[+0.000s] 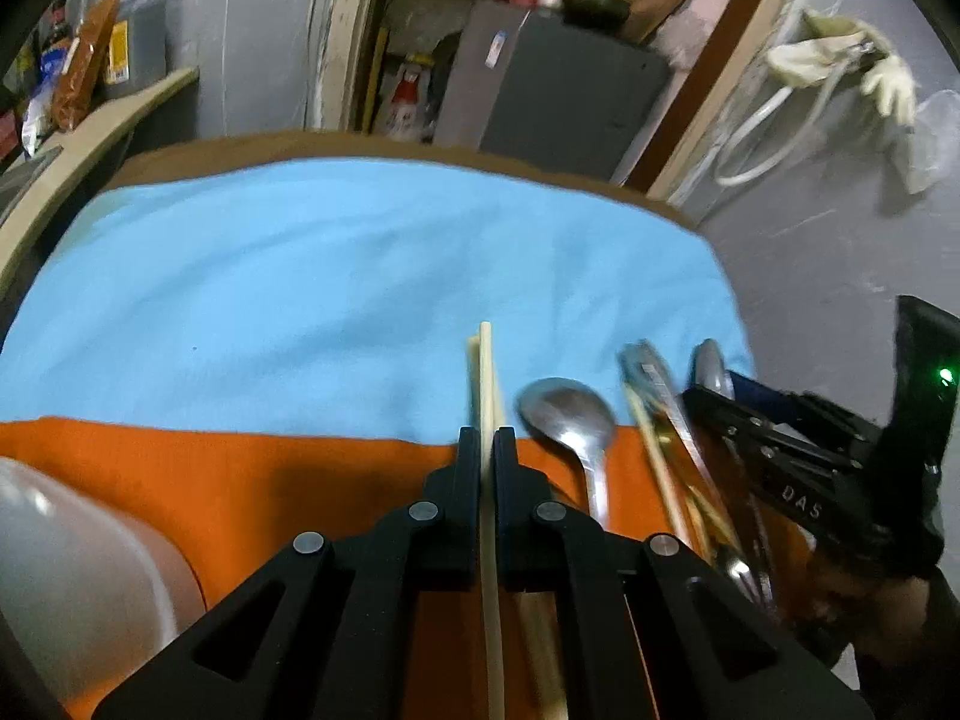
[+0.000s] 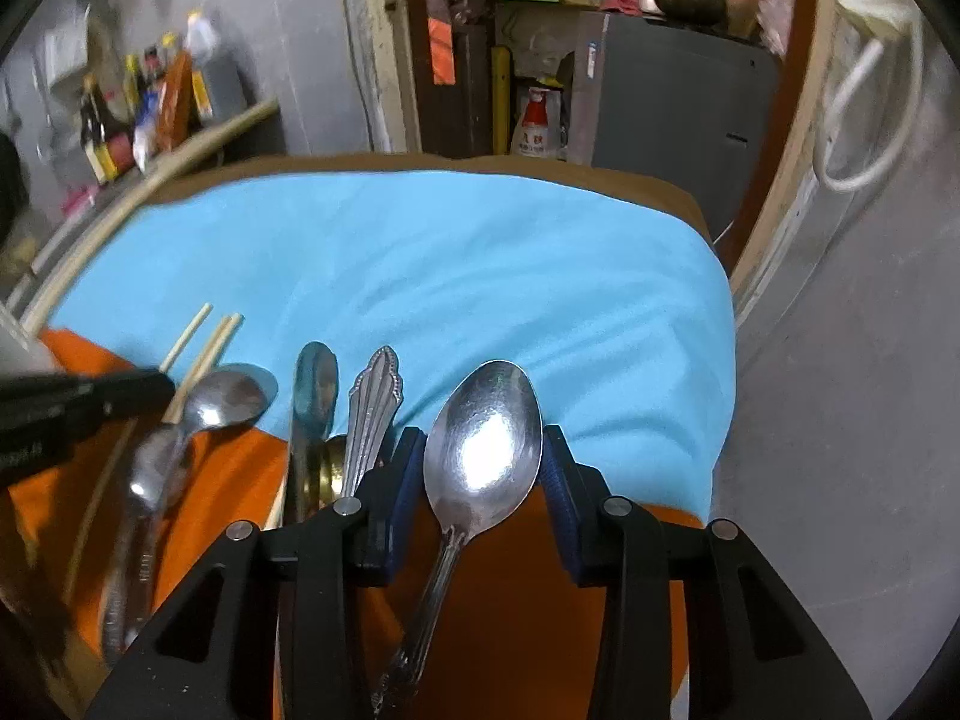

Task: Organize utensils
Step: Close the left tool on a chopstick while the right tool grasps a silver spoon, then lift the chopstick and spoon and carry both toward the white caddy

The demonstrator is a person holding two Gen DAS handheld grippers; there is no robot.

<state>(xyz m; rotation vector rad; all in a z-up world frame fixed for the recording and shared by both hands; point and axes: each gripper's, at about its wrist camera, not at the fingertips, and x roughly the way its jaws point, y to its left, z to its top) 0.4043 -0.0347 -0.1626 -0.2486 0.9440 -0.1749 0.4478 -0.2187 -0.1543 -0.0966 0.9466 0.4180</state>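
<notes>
In the left wrist view, the left gripper [image 1: 486,438] is clenching a pale chopstick [image 1: 487,384], its fingers pressing against both sides of the stick, which is running straight forward over an orange cloth [image 1: 240,480] and onto a blue cloth [image 1: 360,276]. A second chopstick tip is showing just beside it. To the right a steel spoon [image 1: 570,414] is lying bowl-up across the edge where the two cloths are meeting. Further right more utensils are lying in a loose bundle [image 1: 660,420], and the right gripper [image 1: 714,402] is reaching in over them. A white container [image 1: 72,570] is sitting at the lower left.

In the right wrist view, the right gripper [image 2: 483,450] is standing released, its blue-padded fingers [image 2: 558,480] spread on either side of a large spoon [image 2: 483,444] whose bowl is lying between them; whether the pads are touching it is unclear. Left of it an ornate handle [image 2: 375,402], a smooth steel handle [image 2: 315,396] and another spoon [image 2: 231,396] are lying side by side. The left gripper [image 2: 162,387] is entering from the left edge, holding chopsticks [image 2: 210,342].
</notes>
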